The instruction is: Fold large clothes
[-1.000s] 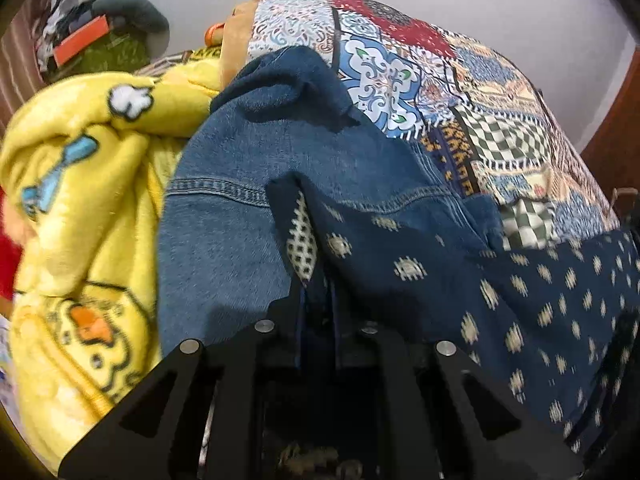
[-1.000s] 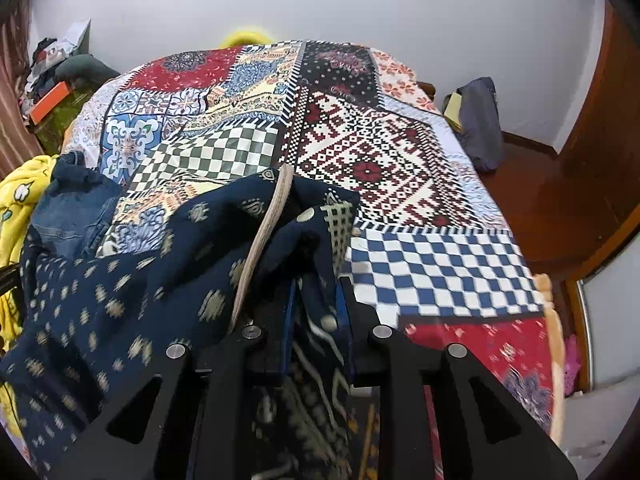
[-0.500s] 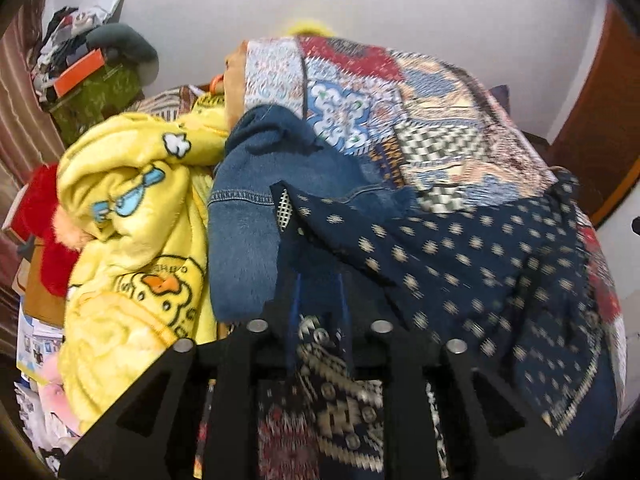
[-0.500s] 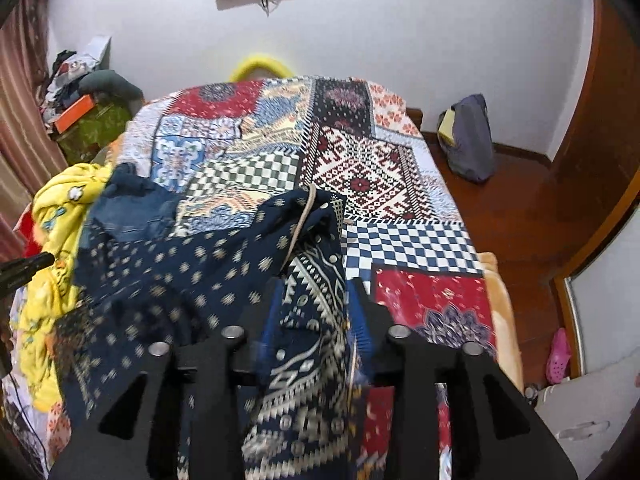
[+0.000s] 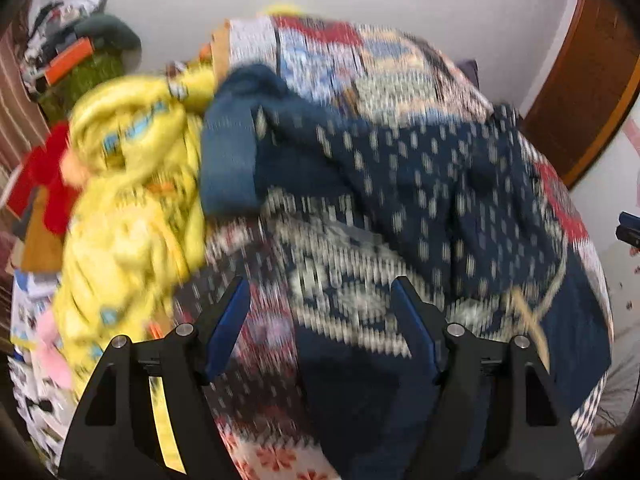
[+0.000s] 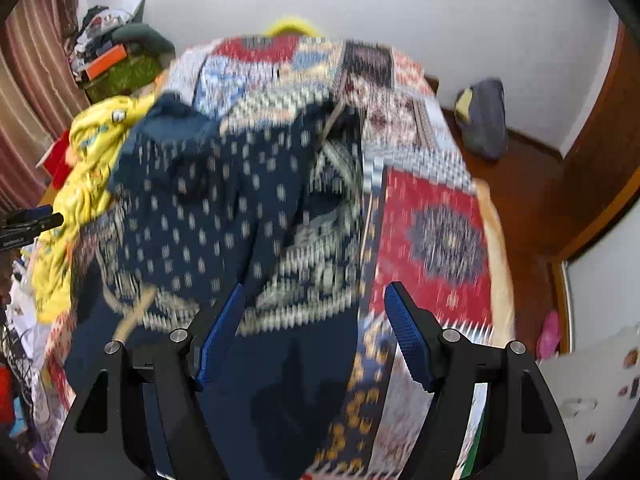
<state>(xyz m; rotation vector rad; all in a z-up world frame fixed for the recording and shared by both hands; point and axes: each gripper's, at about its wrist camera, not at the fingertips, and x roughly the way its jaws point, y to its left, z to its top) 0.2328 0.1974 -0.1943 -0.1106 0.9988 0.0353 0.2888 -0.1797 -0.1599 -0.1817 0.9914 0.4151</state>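
Note:
A large navy garment [image 5: 420, 184] with pale dots and a patterned border lies spread on the patchwork bed; it also shows in the right wrist view [image 6: 224, 216]. My left gripper [image 5: 320, 312] is open and empty above its near left part. My right gripper [image 6: 316, 320] is open and empty above its near right part. Both views are motion-blurred.
A blue denim garment [image 5: 232, 152] and a yellow cartoon blanket [image 5: 128, 184] lie at the garment's left. The patchwork bedspread [image 6: 436, 232] runs right to the bed edge. A dark bag [image 6: 484, 120] sits on the wooden floor. Clutter [image 6: 116, 60] is piled at the back left.
Both grippers have opened and let go of the navy garment, which now lies on the bed. Both have pulled up and back from it.

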